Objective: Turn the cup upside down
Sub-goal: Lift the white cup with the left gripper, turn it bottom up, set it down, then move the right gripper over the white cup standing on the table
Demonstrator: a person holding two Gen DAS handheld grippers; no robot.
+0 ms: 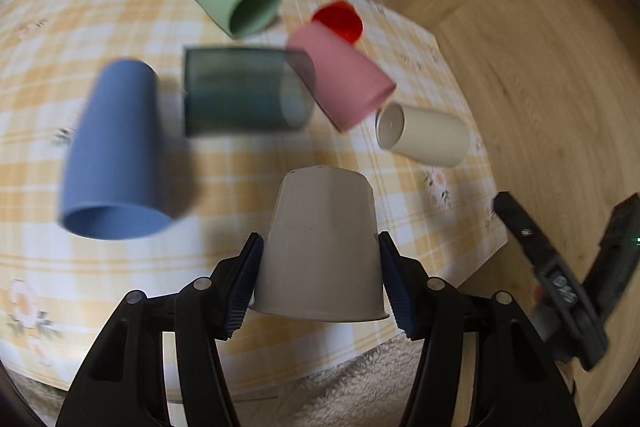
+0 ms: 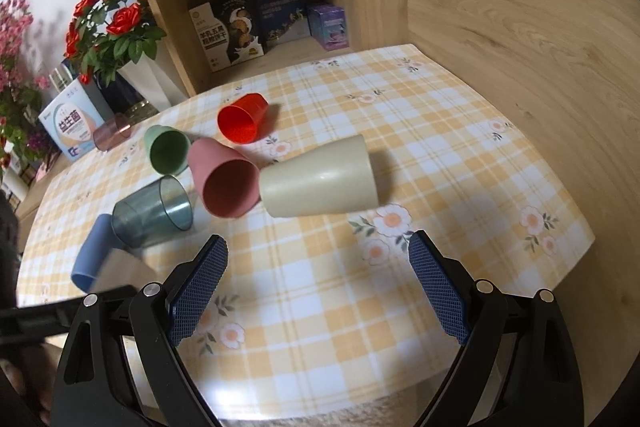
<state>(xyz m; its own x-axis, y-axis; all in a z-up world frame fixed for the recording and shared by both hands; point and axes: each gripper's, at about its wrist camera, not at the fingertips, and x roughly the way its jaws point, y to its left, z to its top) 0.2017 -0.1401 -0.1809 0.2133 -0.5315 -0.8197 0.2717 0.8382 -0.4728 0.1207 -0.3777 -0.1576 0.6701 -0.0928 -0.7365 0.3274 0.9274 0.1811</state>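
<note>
Between the left gripper [image 1: 320, 279] fingers sits the grey cup [image 1: 322, 247], clamped, base pointing away, rim nearest. Right gripper [image 2: 318, 283] fingers stand apart, holding nothing.

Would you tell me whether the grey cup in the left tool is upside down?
Upside down: the grey cup shows its closed base on top and rim at the bottom.

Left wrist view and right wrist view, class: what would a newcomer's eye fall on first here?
First, the grey cup gripped mouth-down between the left tongs, above the near edge of the checked tablecloth. Next, the scatter of coloured cups lying on their sides: blue cup, pink cup, red cup. The right tongs hang open, holding nothing.
</note>
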